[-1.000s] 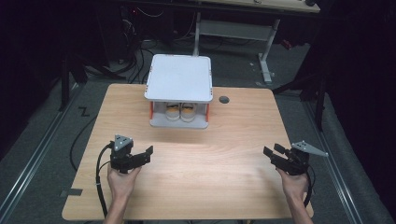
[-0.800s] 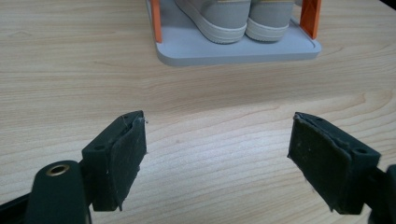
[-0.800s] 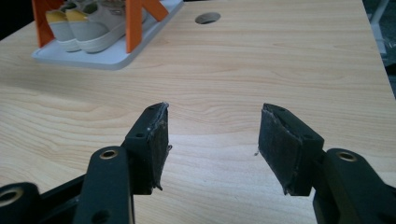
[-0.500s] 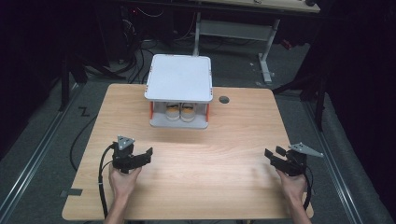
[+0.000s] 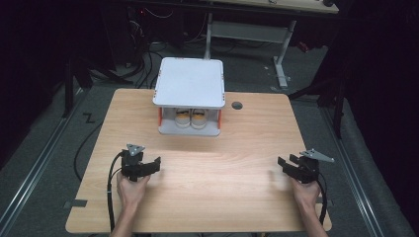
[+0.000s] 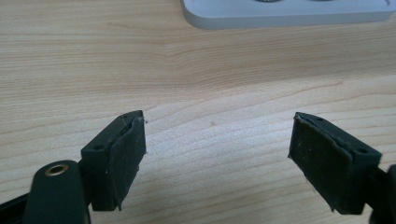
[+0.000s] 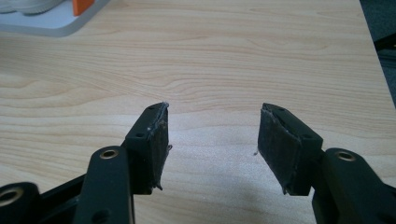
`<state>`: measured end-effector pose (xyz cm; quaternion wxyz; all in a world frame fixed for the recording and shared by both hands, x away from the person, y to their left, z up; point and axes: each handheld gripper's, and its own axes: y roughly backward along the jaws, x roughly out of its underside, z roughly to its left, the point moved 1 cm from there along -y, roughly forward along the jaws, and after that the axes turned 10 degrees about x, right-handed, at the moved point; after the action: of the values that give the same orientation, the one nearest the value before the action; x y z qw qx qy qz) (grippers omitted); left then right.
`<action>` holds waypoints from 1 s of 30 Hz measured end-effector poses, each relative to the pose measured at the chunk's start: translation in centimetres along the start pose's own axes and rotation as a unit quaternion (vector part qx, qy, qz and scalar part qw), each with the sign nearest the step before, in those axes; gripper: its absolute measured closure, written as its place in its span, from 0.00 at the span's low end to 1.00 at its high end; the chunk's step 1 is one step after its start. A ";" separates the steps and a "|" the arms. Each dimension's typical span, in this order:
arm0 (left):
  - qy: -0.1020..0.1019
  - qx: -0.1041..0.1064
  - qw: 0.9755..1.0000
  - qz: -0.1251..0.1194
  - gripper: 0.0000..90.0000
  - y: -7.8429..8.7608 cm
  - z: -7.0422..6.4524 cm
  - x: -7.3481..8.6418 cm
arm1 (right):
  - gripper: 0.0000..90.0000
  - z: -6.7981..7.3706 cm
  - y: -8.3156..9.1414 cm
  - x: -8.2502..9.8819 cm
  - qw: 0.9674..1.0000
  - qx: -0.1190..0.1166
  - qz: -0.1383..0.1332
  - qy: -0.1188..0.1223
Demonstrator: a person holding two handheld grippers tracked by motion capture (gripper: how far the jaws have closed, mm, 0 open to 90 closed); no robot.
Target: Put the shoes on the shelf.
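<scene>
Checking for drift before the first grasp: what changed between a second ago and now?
Both hands slid toward the near table edge: the left tongs and right tongs sit lower in the high view than before. Both remain open and hold nothing. The white two-tier stand, the pair of shoes under its top and the table stayed put.

The high view looks forward and down from above the person's side, taking in the whole wooden table (image 5: pixel 207 148). Each gripper view sits close above the tabletop, facing the white two-tier stand (image 5: pixel 189 98), shared by all three.
</scene>
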<state>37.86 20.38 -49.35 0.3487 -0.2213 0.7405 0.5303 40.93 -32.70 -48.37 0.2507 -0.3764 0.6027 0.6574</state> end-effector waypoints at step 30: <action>-0.018 -0.039 0.999 0.019 0.20 -2.3 0.3 0.7 | 0.48 0.3 -2.8 0.7 0.999 0.039 0.032 0.020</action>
<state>39.08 19.91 -51.35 0.3428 -0.2107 0.7169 0.5693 42.66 -32.13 -50.62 0.2318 -0.3595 0.6444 0.6338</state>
